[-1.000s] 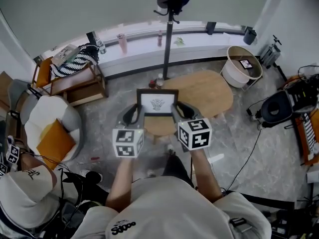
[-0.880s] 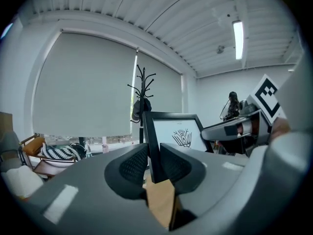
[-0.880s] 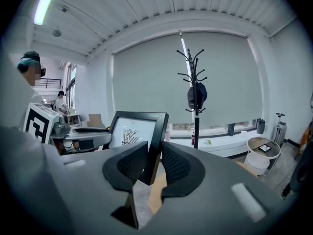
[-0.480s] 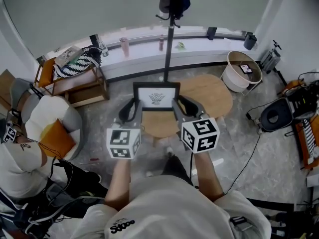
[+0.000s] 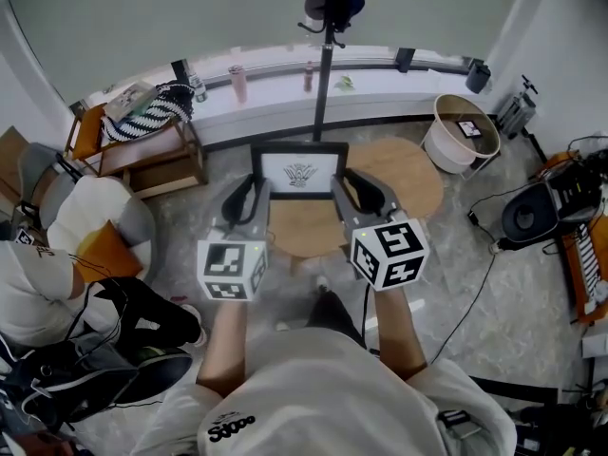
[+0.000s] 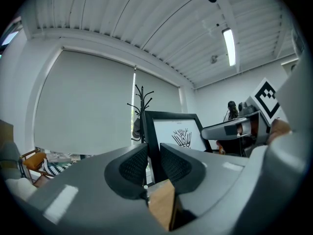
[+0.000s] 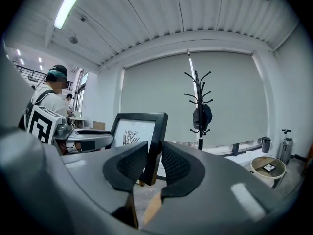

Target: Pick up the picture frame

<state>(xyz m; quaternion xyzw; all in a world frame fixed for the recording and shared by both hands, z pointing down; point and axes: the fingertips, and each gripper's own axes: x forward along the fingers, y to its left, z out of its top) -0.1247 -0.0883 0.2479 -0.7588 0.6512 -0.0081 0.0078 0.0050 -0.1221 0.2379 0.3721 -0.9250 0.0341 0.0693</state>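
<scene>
The picture frame [image 5: 298, 172] is black with a white mat and a small dark drawing. It hangs upright in the air above the round wooden table [image 5: 404, 174]. My left gripper [image 5: 256, 196] is shut on its left edge and my right gripper [image 5: 342, 193] is shut on its right edge. In the left gripper view the frame [image 6: 178, 133] stands between the ribbed pads of the left gripper [image 6: 154, 163]. The right gripper view shows the frame's [image 7: 137, 131] right bar pinched in the right gripper [image 7: 155, 163].
A black coat stand [image 5: 323, 65] rises just behind the table. A round basket [image 5: 461, 131] sits at the right, a low wooden shelf [image 5: 142, 160] at the left, and a white armchair with an orange cushion [image 5: 95, 236] beside it. A person [image 5: 38, 288] crouches at lower left.
Both grippers have risen with the frame held between them, so it stands higher over the table. The person at the lower left has shifted further left.
</scene>
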